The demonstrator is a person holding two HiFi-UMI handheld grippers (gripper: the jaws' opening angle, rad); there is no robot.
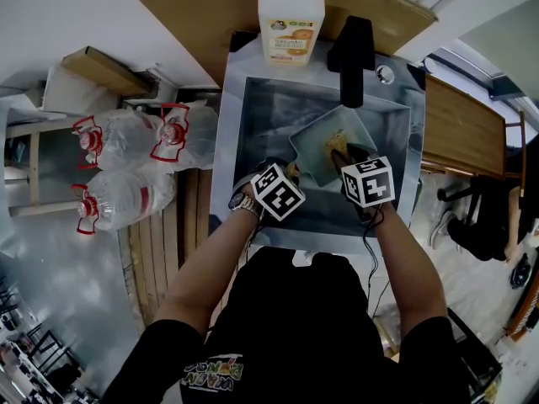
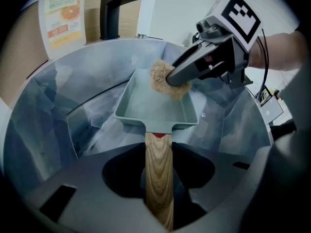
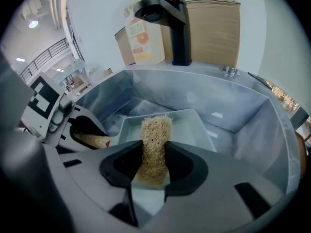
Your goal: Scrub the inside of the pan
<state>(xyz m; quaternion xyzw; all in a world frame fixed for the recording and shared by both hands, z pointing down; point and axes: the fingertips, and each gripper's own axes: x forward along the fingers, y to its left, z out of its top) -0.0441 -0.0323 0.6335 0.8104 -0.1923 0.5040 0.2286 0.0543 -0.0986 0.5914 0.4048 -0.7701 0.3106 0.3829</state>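
A square grey pan (image 1: 324, 146) (image 2: 155, 108) (image 3: 187, 130) with a wooden handle (image 2: 158, 178) (image 3: 92, 141) lies tilted inside the steel sink (image 1: 253, 133). My left gripper (image 1: 286, 175) (image 2: 159, 178) is shut on the wooden handle and holds the pan up. My right gripper (image 1: 344, 154) (image 3: 151, 161) is shut on a tan fibrous scrubber (image 2: 163, 79) (image 3: 154, 144) (image 1: 337, 141). The scrubber's tip rests inside the pan near its far right corner, as the left gripper view shows.
A black faucet (image 1: 352, 57) (image 3: 170, 18) stands at the sink's back edge. A bottle of dish soap (image 1: 290, 19) (image 2: 63, 16) stands on the counter to the faucet's left. Large water bottles (image 1: 126, 167) lie on the floor left of the sink.
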